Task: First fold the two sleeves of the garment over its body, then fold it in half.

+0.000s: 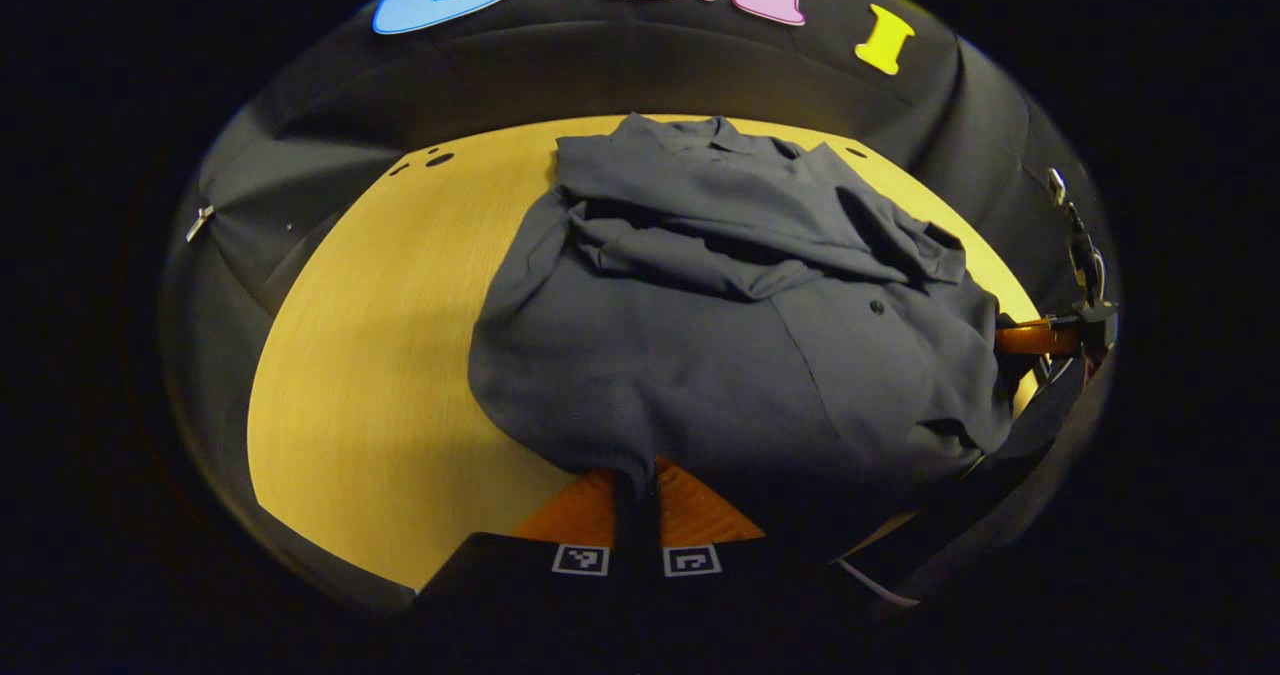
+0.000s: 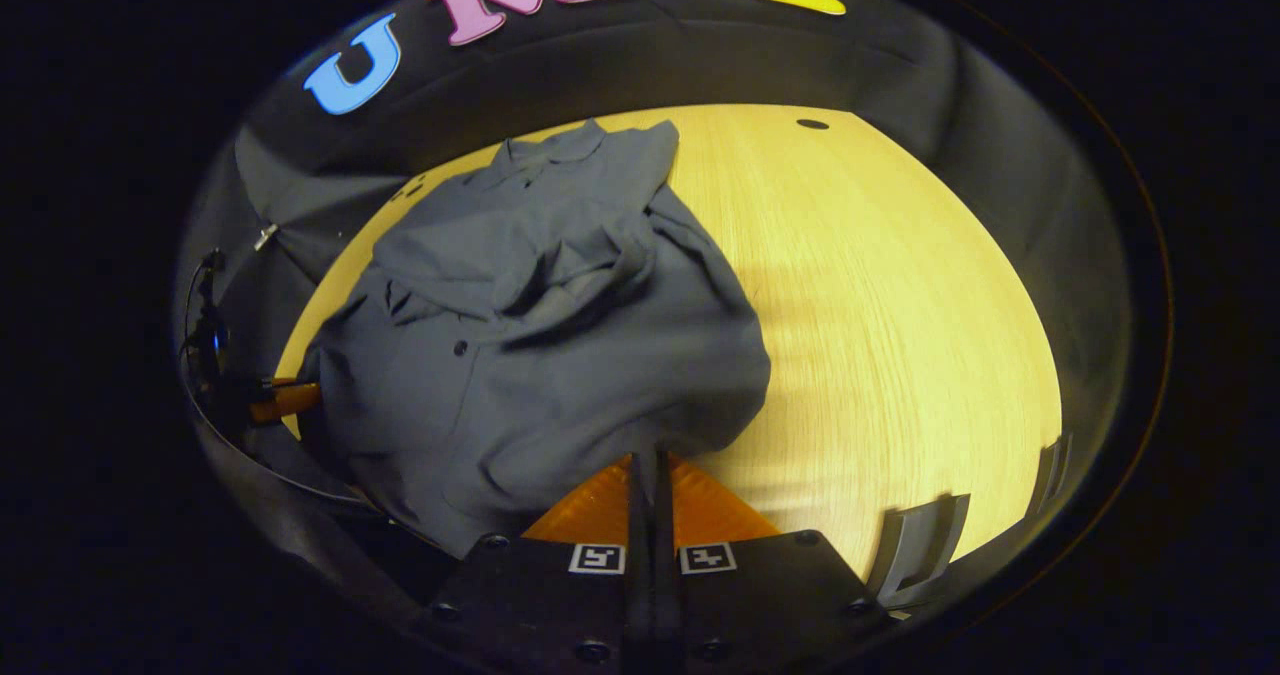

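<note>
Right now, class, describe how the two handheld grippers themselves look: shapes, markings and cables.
The left gripper has two wedge-shaped fingers running forward from a dark body that carries two small square black-and-white tags. The right gripper is built the same way, with round screws showing along its dark body. In the right gripper view, thin dark cables loop beside the other gripper at the table's edge.

My left gripper (image 1: 636,477) pinched the near hem of the grey shirt (image 1: 700,355), sleeves folded across its body, on the yellow table (image 1: 380,355) ahead.
</note>
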Motion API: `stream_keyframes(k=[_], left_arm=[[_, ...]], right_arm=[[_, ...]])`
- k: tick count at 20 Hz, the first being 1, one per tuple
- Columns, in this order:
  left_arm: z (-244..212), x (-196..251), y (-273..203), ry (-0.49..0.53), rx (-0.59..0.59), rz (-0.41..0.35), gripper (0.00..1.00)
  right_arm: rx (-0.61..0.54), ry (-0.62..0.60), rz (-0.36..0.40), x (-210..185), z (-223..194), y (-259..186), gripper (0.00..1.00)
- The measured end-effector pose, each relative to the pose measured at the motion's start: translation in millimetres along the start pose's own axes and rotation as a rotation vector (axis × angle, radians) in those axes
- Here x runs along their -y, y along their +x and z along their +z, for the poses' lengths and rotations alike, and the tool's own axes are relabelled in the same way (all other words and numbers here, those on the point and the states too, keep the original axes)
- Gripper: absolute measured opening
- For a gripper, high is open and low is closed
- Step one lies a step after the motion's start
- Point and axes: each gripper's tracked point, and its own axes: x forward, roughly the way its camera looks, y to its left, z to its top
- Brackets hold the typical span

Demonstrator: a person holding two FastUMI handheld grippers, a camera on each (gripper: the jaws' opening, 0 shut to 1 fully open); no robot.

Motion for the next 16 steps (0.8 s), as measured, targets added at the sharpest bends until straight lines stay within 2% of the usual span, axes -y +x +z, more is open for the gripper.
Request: stream_keyframes(k=[7,16], left_arm=[[94.6,-8.4,-19.6,-0.062,0.183,0.005,0.06],[196.0,-19.6,-19.9,-0.099,0.344,0.017,0.05]], right_arm=[[0.179,0.033,0.023,3.5,93.3,-22.6,0.05],[0.373,-0.013,0.063,-7.1,208.4,-26.1,0.05]])
